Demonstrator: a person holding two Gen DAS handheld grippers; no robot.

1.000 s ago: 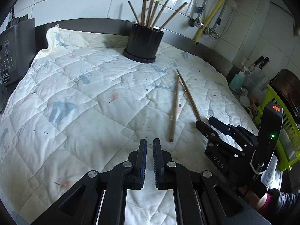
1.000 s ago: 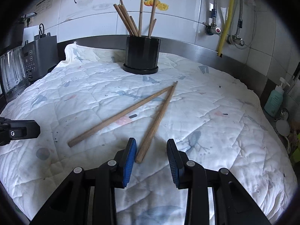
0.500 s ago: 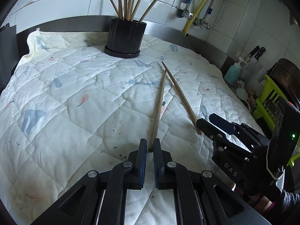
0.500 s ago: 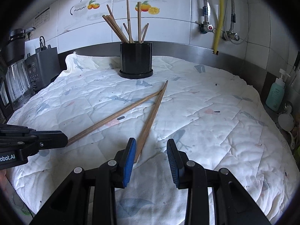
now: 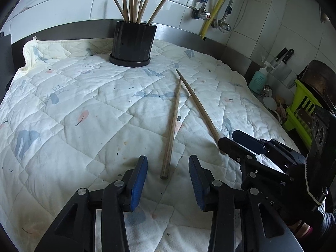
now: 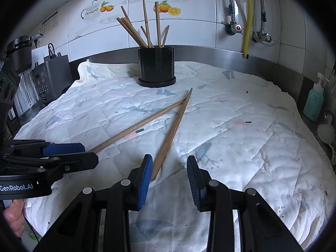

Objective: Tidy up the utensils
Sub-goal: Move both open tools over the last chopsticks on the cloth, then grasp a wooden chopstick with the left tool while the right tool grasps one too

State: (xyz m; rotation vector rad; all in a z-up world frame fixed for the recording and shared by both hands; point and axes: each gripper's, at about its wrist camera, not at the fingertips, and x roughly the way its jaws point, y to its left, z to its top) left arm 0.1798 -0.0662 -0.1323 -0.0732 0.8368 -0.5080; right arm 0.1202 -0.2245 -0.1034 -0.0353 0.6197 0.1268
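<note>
Two wooden chopsticks lie in a V on the quilted cloth. My left gripper [image 5: 168,166] is open, its fingers on either side of the near end of the left chopstick [image 5: 172,126]. My right gripper [image 6: 169,166] is open at the near end of the right chopstick [image 6: 174,130], which lies by its left finger. The right chopstick [image 5: 199,107] and the right gripper [image 5: 233,140] show in the left wrist view. The left chopstick [image 6: 138,126] and the left gripper [image 6: 84,153] show in the right wrist view. A black holder [image 5: 133,44] with several chopsticks stands at the back.
The white quilted cloth [image 5: 73,105] covers the counter. A blender and a black appliance [image 6: 50,79] stand at the left. A soap bottle [image 6: 314,103], knives and a green rack [image 5: 300,109] are at the right. Pipes [image 6: 247,14] run down the tiled wall.
My left gripper has opened and moved right to the near end of the left chopstick. My right gripper stayed open and edged closer to its chopstick.
</note>
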